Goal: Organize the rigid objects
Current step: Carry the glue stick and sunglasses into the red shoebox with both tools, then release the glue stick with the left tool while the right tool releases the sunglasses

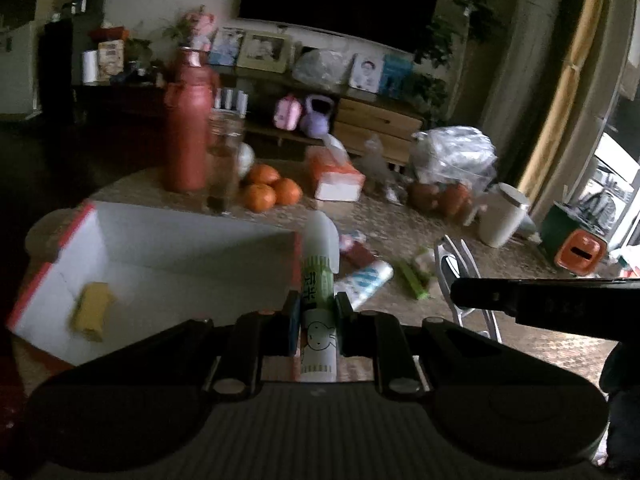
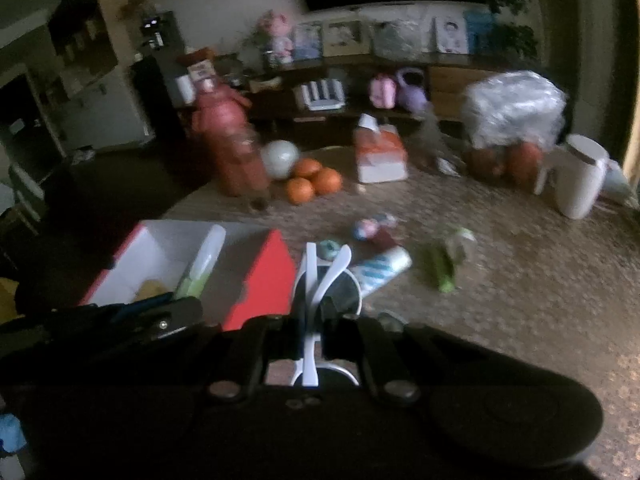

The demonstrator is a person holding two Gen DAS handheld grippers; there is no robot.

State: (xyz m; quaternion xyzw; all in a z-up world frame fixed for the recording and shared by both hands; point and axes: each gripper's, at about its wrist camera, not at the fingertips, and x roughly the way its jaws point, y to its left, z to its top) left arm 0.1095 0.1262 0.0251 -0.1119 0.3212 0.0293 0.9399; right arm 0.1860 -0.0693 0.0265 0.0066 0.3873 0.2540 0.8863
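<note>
Cluttered tabletop (image 1: pixel 400 232) is seen; over the red-edged box (image 1: pixel 132 248), the left gripper (image 1: pixel 316 320) is closed mid-body on a light, stiff, slippery glue stick (image 1: pixel 318 300). Beside the box, the right gripper (image 2: pixel 312 332) is clamped on a white stand (image 2: pixel 316 280).

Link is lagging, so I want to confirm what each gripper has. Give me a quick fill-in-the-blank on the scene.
1. The left gripper is shut on a white and green ____.
2. The right gripper grips a white stand holding a round ____.
3. Inside the red and white box lies one ____ item.
4. Three ____ sit beside the red bottle.

Missing words: glue stick; mirror; yellow; oranges
</note>
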